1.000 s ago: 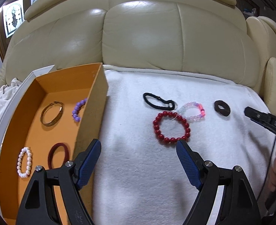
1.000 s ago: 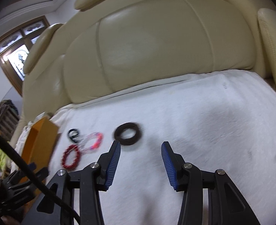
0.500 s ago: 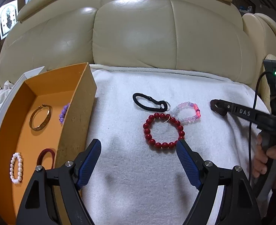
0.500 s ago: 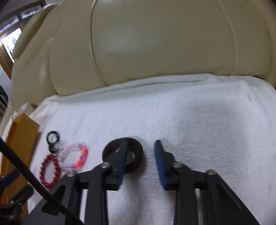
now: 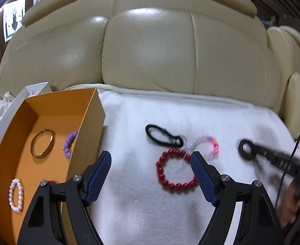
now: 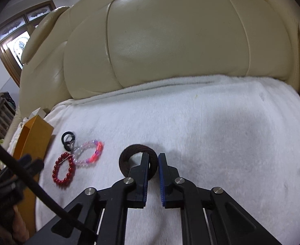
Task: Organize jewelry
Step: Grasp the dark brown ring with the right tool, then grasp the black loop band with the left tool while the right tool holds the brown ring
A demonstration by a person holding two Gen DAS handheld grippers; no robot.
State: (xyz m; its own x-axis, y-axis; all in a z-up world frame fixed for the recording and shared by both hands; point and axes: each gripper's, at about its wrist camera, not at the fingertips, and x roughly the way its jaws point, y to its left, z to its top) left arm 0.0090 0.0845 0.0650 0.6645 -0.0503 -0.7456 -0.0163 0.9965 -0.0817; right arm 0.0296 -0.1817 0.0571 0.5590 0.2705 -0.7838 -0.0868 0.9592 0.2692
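On your left the box (image 5: 84, 122) sits on the towel (image 5: 141, 204), holding a bangle (image 5: 42, 144) and pearl bracelet (image 5: 17, 195). To its right lie the hair tie (image 5: 162, 136), bead bracelet (image 5: 175, 169), then the scrunchie (image 6: 129, 159).

cream leather sofa (image 5: 150, 57), white towel (image 6: 211, 122), arched window (image 6: 17, 42)

White blanket (image 5: 139, 204) (sofa-draped) under orange box (image 5: 88, 126), bracelets (image 5: 176, 171).
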